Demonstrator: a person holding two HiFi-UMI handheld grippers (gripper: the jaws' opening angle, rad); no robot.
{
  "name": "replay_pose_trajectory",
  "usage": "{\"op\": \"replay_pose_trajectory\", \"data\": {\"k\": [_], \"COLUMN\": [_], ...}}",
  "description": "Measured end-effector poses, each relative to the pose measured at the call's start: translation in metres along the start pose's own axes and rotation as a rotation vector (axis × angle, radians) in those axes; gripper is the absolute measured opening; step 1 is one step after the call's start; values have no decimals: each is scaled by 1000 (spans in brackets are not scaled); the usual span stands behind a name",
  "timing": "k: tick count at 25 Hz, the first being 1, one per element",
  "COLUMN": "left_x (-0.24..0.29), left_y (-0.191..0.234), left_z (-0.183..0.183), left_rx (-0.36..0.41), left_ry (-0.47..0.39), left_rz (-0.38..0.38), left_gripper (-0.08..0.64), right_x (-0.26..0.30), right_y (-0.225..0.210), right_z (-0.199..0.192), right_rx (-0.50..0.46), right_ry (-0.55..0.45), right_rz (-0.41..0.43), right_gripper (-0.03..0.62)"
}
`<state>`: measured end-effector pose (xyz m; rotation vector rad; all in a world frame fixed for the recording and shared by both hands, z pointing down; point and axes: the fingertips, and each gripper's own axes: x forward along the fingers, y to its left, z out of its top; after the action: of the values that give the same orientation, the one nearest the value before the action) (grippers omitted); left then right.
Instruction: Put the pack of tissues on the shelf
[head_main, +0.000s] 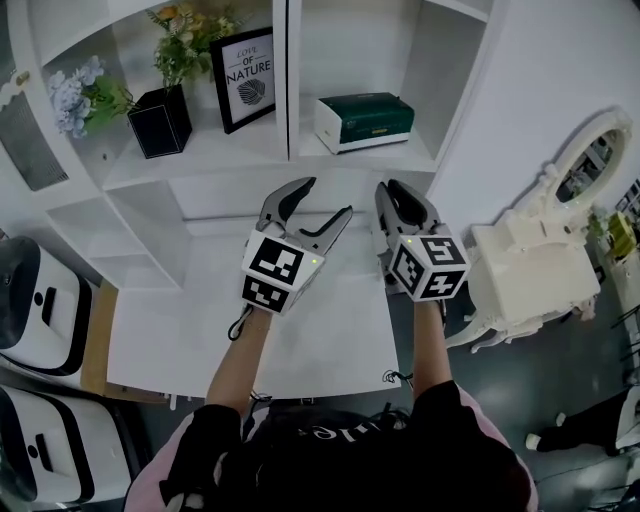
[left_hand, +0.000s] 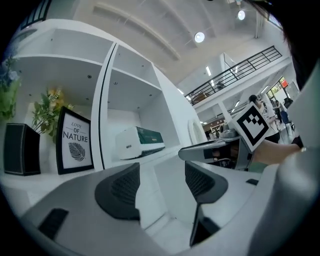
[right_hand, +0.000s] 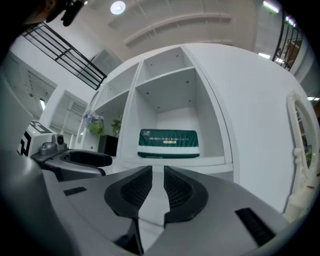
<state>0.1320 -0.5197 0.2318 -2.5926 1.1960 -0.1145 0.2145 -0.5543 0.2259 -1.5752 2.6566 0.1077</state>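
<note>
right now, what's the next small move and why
Probably just draw both hand-held grippers back: the pack of tissues already sits on the shelf, the right hand-held gripper is shut on nothing, and the left hand-held gripper is open and empty.

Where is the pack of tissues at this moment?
In the head view, the green and white pack of tissues lies in the right compartment of the white shelf, right of the black-framed picture.
</note>
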Motion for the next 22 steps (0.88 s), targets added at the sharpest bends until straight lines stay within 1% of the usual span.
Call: {"op": "replay_pose_trajectory", "data": {"k": [3, 6, 12, 15, 22], "left_x": [-15, -30, -63, -82, -133], "left_y": [-18, -42, -87, -114, -162], "left_z": [-19, -37, -73, -87, -113], "left_rx": [-16, -32, -108, -128, -195], "left_ry": [24, 62, 128, 163, 198], "left_rz": [-2, -32, -54, -70, -46], "left_gripper": [293, 293, 293, 293, 293], "right_x": [-19, -37, -79, -104, -160], "right_y": [17, 32, 55, 67, 97], "right_z": [-22, -47, -91, -111, -147], "right_rx": [17, 47, 97, 118, 161], "right_ry": [34, 73, 146, 181, 239], "right_rz": [30, 49, 77, 94, 141], "right_gripper": [81, 81, 81, 81, 81]}}
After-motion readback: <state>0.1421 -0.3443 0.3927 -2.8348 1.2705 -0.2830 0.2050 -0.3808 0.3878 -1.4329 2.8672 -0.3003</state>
